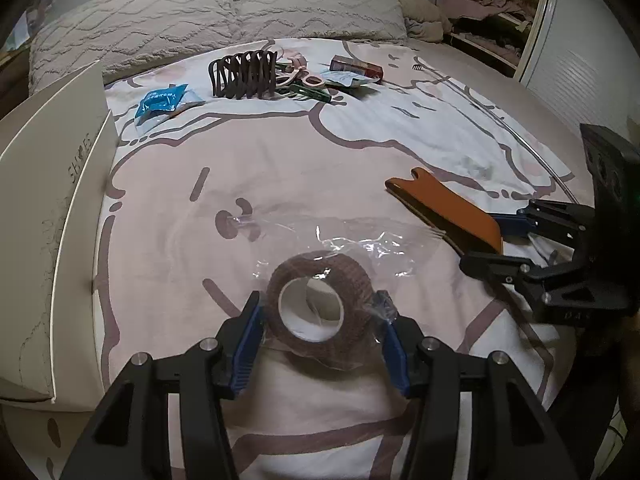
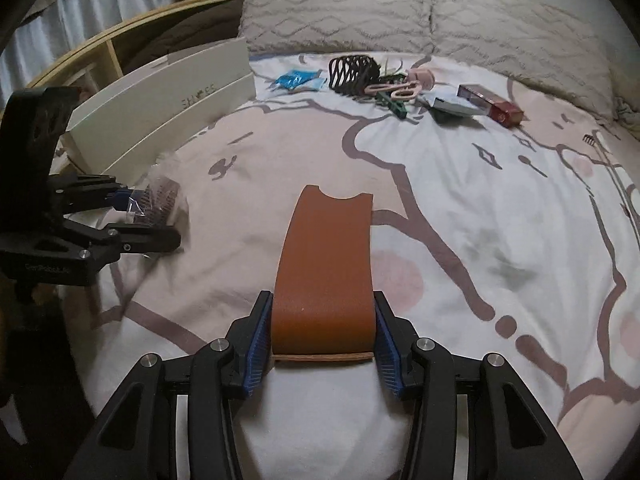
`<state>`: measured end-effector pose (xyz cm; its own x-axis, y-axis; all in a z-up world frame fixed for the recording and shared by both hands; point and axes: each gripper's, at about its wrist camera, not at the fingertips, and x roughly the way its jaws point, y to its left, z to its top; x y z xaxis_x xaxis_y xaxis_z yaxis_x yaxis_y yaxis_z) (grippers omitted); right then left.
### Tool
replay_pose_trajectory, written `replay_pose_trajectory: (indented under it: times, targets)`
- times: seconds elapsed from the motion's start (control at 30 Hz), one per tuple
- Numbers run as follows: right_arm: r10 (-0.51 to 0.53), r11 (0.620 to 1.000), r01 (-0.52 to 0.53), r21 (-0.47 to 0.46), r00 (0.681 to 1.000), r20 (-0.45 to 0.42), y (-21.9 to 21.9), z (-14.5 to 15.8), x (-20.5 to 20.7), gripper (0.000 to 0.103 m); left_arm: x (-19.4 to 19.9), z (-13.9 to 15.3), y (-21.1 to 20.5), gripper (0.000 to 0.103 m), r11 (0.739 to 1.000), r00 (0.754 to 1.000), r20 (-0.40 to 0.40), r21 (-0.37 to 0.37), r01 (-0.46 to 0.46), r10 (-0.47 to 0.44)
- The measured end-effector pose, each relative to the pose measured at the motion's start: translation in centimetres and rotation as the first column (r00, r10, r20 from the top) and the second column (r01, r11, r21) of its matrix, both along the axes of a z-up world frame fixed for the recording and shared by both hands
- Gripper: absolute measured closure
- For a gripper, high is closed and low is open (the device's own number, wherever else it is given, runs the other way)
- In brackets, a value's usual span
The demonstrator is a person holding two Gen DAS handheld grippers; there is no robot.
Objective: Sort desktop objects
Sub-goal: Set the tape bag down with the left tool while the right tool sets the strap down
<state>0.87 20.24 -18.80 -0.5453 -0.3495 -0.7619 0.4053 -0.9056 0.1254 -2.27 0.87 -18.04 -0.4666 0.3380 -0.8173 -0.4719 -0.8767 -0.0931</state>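
A brown bandage roll (image 1: 316, 276) in clear plastic wrap sits between the blue pads of my left gripper (image 1: 320, 300), which is shut on it just over the bedsheet. My right gripper (image 2: 324, 300) is shut on the near end of a curved brown leather case (image 2: 328, 256), whose notched far end points away over the sheet. In the left wrist view the right gripper (image 1: 484, 240) and the case (image 1: 444, 208) are at the right. In the right wrist view the left gripper (image 2: 160, 216) with the roll (image 2: 160, 196) is at the left.
A white shoe box (image 1: 60, 200) (image 2: 172, 96) stands open at the bed's left edge. Near the pillows (image 1: 220, 8) lie a blue packet (image 1: 160, 100), a black hair claw (image 1: 244, 74), pink scissors (image 1: 304, 76), a green clip (image 1: 310, 94) and a red carton (image 1: 356, 68).
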Motion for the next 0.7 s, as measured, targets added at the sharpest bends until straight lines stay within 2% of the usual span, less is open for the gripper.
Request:
replay_pose_trajectory:
  times: [0.07,0.13,0.2,0.23,0.33,0.43,0.53,0.7]
  targets:
    - [0.018,1.0,-0.018,-0.008,1.0,-0.006,-0.3,-0.1,0.2,0.033,-0.1,0.0,0.0,0.045,1.0,1.0,0.002,0.011,-0.006,0.006]
    - [0.034,0.999,-0.034,0.013,0.999,-0.02,-0.9,-0.2,0.5,0.026,-0.1,0.1,-0.1,0.041,0.999,1.0,-0.001,0.026,-0.019,0.019]
    - [0.044,0.998,-0.041,0.054,0.998,-0.041,-1.5,-0.4,0.8,0.022,0.0,0.2,-0.1,0.026,0.999,1.0,-0.007,0.04,-0.023,0.023]
    - [0.047,0.997,-0.044,0.063,0.998,-0.045,-1.7,-0.5,0.9,0.019,0.1,0.2,0.0,0.024,0.999,1.0,-0.01,0.044,-0.022,0.023]
    - [0.053,0.998,-0.051,0.042,0.998,-0.033,-1.4,-0.6,0.8,0.013,0.2,0.2,0.2,0.022,0.999,1.0,-0.011,0.048,-0.009,0.009]
    - [0.065,0.998,-0.065,0.006,0.998,-0.014,-1.1,-0.7,0.6,0.0,0.0,0.1,0.3,0.018,0.999,1.0,-0.006,0.049,-0.016,0.017]
    - [0.064,0.998,-0.063,0.02,0.998,-0.017,-1.4,-0.7,0.7,0.0,-0.2,0.1,0.0,0.018,0.997,0.999,-0.002,0.068,-0.038,0.038]
    - [0.061,0.998,-0.06,0.02,0.998,-0.024,-1.4,-0.7,0.8,0.0,-0.8,0.5,-1.0,0.016,0.986,0.996,0.005,0.143,-0.085,0.085]
